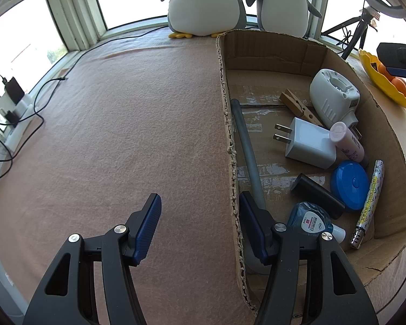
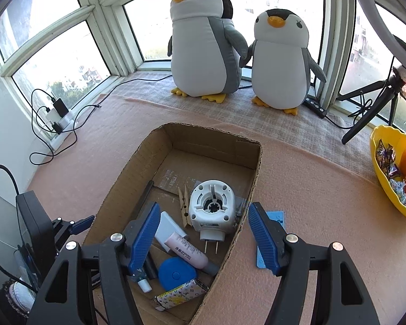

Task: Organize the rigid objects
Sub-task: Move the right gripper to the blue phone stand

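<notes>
The right claw (image 2: 204, 205) stood open and empty, straddling the right wall of the cardboard box (image 2: 127, 173). A flat blue card (image 2: 277, 218) lay on the bench just outside that wall, partly hidden under the claw's right finger, its long axis seemingly running along the finger. It was far nearer this claw than the left claw (image 1: 199, 196), which was open astride the opposite wall.
</notes>
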Motion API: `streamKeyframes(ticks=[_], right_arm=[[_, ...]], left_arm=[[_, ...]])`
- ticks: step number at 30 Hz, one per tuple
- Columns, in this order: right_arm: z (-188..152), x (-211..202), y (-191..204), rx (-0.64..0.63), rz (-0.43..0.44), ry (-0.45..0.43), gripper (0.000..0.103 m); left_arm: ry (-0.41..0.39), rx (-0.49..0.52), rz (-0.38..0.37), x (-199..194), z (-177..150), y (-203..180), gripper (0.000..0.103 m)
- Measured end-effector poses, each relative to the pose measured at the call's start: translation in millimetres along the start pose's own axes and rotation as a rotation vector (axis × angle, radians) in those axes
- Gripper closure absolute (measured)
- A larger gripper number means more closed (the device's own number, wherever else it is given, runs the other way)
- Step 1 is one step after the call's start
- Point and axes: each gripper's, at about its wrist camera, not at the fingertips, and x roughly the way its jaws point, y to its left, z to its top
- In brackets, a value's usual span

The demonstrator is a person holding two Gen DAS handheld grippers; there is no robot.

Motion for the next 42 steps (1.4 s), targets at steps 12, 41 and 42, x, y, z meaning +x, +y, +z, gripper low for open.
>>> streamKeyframes(ticks=[12, 41, 42], right_arm=[[-17, -16, -62, 0.058, -0.074, 0.006, 0.039], [-44, 65, -71, -0.046, -0.075, 0.189, 0.039], [-44, 68, -70, -0.050, -0.077, 0.193, 0.039]], left_arm=[[0.003, 0.007, 0.007, 0, 1, 0, 0.043], [0.009, 0.016, 0.022, -2, 1, -5, 0.043], [0.009, 0.016, 0.022, -2, 1, -5, 0.043]])
